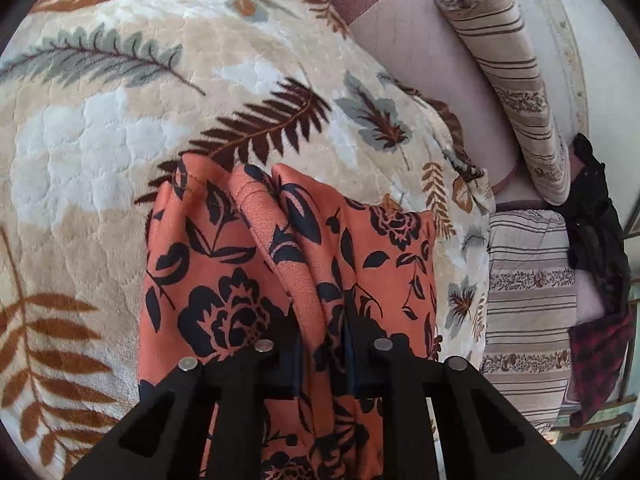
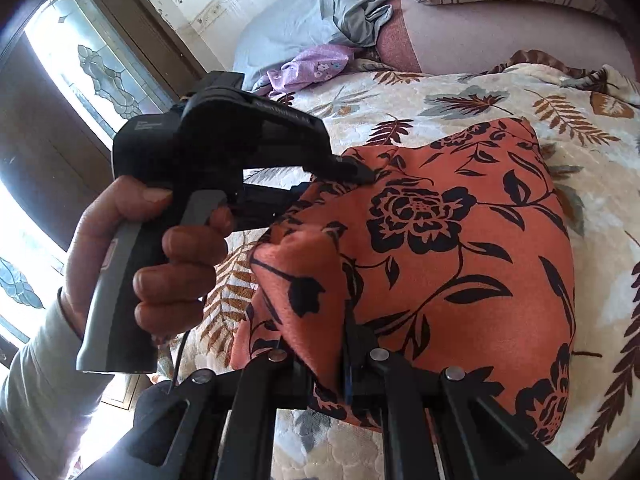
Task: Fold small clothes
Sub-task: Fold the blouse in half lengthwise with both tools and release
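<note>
Your left gripper (image 1: 324, 344) pinches the orange floral garment (image 1: 240, 280) at six o'clock; your right gripper (image 2: 328, 356) clamps its bunched edge likewise. It lies half-folded on the leaf-print blanket (image 1: 100, 140); flattening remains.

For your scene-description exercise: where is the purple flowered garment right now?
Only the right wrist view shows it: the purple flowered garment lies upper centre, bunched against the grey-blue bedding, beyond the leaf-print blanket holding the orange floral cloth.

Garment (image 2: 460, 248) lies on blanket (image 1: 100, 152), pillows (image 1: 528, 304) beside blanket's edge.
</note>
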The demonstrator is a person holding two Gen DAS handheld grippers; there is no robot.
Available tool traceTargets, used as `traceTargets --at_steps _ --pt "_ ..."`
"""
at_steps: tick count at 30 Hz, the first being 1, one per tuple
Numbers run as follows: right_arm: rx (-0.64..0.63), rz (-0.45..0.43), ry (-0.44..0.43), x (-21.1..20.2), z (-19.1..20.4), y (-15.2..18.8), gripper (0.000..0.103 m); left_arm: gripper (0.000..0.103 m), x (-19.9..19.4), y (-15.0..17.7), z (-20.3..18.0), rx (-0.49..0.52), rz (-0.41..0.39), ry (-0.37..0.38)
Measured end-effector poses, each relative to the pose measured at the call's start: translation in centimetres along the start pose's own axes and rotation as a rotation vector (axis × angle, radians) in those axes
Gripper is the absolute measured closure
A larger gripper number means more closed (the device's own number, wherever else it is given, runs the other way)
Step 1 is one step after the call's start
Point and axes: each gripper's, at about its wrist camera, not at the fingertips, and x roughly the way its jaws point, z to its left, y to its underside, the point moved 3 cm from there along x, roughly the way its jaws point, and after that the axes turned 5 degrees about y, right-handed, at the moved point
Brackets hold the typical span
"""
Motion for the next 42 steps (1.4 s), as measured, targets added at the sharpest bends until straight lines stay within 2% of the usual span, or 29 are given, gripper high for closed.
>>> traceTargets --at_steps 3,5,7,9,11,13,16,18,20,24,28,31,35,36,37,38,39,40,42 --pt "-0.043 -0.031 0.001 -0.8 1.4 -0.4 0.093 0.087 -2.9 0.3 -2.2 0.164 -0.080 0.007" --pt "-0.076 -0.037 0.009 -0.7 2.6 -0.4 0.093 0.087 -3.5 0.0 -1.9 0.212 -0.087 -0.009" --pt "-0.099 -0.019 0.030 0.5 3.5 0.2 0.092 0.087 -2.3 -0.7 0.4 0.189 -0.034 -0.017" --pt "-0.108 0.045 0.037 2.8 3.7 1.1 0.092 0.087 -0.4 -1.0 3.3 0.155 0.023 -0.064" --pt "-0.126 0.088 0.057 4.7 3.7 2.3 0.092 0.087 -0.1 -0.9 5.0 0.134 0.028 -0.019" --pt "-0.137 0.076 0.065 4.8 3.8 2.5 0.091 0.087 -0.9 -0.8 4.9 0.149 0.017 0.005" --pt "-0.163 0.046 0.074 3.5 4.4 2.1 0.092 0.087 -1.6 -1.0 3.1 0.235 0.008 -0.012" --pt "-0.216 0.030 0.105 2.9 5.4 2.2 0.091 0.087 -1.5 -1.3 3.0 0.243 0.011 -0.005" --pt "-0.254 0.035 0.117 3.2 6.3 2.6 0.089 0.087 -0.8 -1.4 4.2 0.232 0.029 -0.029" --pt "-0.307 0.046 0.130 4.7 7.1 4.6 0.088 0.083 -1.1 -1.3 6.2 0.161 0.013 0.011" --pt "-0.366 0.015 0.158 4.8 7.9 5.7 0.084 0.081 -2.3 -1.2 7.0 0.127 -0.007 -0.027" --pt "-0.384 0.003 0.161 4.0 8.3 6.8 0.081 0.083 -4.4 -0.4 5.7 0.142 -0.056 -0.073" --pt "-0.403 -0.034 0.172 3.1 8.9 8.2 0.079 0.083 -7.0 2.5 2.3 0.236 -0.087 -0.038" --pt "-0.422 -0.042 0.174 3.0 9.1 8.6 0.073 0.082 -7.0 3.5 2.0 0.259 -0.084 -0.059" --pt "-0.438 -0.047 0.164 2.7 9.5 9.2 0.063 0.082 -6.4 4.4 2.1 0.279 -0.064 -0.096" --pt "-0.453 -0.046 0.135 2.4 9.9 9.7 0.050 0.082 -5.3 5.2 2.7 0.303 -0.027 -0.159" --pt "-0.474 -0.038 0.099 2.3 10.3 10.1 0.030 0.081 -4.2 5.9 3.9 0.307 0.008 -0.243" --pt "-0.492 -0.039 0.084 1.9 10.6 10.6 0.027 0.072 -3.7 6.5 5.1 0.292 0.013 -0.293" --pt "-0.470 -0.034 0.034 0.4 10.4 11.5 0.027 0.064 -4.9 7.0 6.2 0.238 -0.041 -0.274"
